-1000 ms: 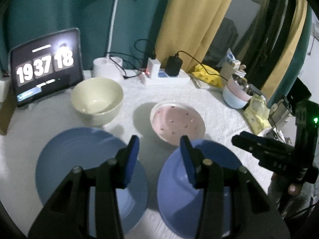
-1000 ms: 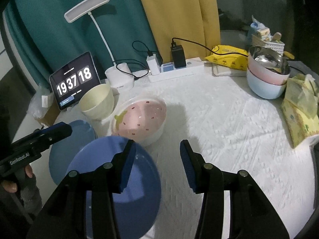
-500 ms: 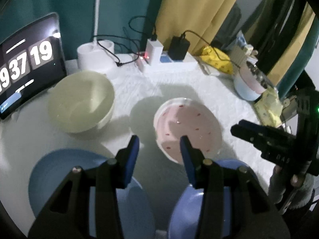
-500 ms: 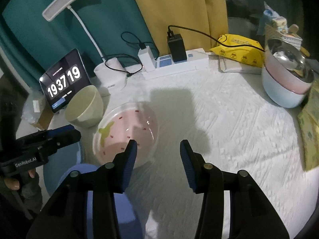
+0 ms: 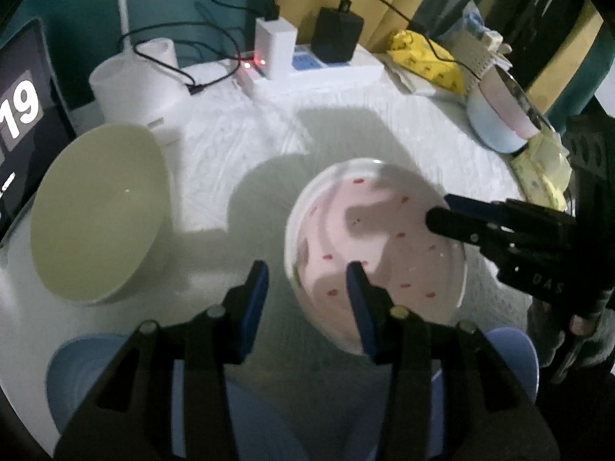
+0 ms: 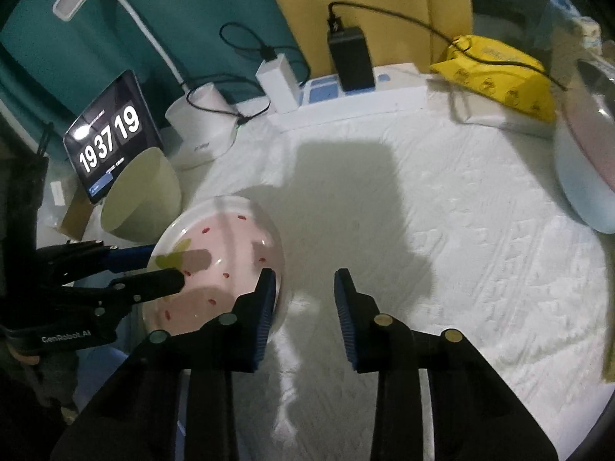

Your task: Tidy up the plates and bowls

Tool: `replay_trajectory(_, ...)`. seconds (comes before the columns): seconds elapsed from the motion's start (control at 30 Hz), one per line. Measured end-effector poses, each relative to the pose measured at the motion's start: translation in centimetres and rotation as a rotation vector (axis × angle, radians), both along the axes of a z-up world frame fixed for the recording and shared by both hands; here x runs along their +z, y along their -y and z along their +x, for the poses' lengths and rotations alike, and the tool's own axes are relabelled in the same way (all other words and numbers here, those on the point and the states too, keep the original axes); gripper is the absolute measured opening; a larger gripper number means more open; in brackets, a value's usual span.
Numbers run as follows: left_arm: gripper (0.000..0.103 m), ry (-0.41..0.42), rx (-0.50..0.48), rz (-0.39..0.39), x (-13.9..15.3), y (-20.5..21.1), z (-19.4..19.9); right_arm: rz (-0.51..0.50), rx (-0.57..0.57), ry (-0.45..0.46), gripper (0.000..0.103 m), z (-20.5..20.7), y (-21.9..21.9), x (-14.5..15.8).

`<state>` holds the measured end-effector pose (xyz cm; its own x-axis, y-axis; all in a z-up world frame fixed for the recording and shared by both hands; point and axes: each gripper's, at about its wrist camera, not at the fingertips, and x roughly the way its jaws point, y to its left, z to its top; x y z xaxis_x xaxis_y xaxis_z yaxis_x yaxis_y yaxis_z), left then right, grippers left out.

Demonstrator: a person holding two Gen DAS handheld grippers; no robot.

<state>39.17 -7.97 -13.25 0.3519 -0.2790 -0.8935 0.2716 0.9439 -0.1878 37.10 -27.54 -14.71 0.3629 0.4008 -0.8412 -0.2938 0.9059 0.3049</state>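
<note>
A pink strawberry-pattern bowl sits mid-table. My left gripper is open, its jaws straddling the bowl's near-left rim; it also shows in the right wrist view. My right gripper is open, its jaws straddling the bowl's right rim; it also shows in the left wrist view. A cream bowl stands to the left. Two blue plates lie near me, partly hidden by the left gripper.
A stack of pink and pale blue bowls stands at the far right. A power strip with chargers, a lamp base, a clock tablet and a yellow packet line the back edge of the white cloth.
Both grippers have moved forward and down from over the blue plates to the pink bowl, one on each side of it. Both stay open.
</note>
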Motion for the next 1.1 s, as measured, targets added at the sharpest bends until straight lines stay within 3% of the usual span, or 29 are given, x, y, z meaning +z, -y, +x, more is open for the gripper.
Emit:
replay_trajectory(0.07, 0.043, 0.005, -0.015, 0.005, 0.0, 0.3, 0.1, -0.007, 0.030, -0.005, 0.029, 0.2, -0.7, -0.4)
replay_trajectory(0.23, 0.029, 0.025, -0.045, 0.025, -0.3, 0.9, 0.3, -0.005, 0.066, 0.003, 0.017, 0.5, -1.7, -1.0)
replay_trajectory(0.43, 0.022, 0.050, -0.047, 0.042, -0.5, 0.9, 0.5, -0.051, 0.065, 0.040, 0.015, 0.3, -2.2, -0.9)
replay_trajectory(0.73, 0.020, 0.150, -0.059, 0.097, 1.2, 1.9, -0.7, -0.133, 0.027, 0.159, 0.006, -0.6, -2.4, 1.3)
replay_trajectory(1.1, 0.020, 0.284, -0.065, 0.067, 4.6, 2.8, -2.4, -0.166, -0.027, 0.283, 0.006, -2.3, -1.4, 5.2)
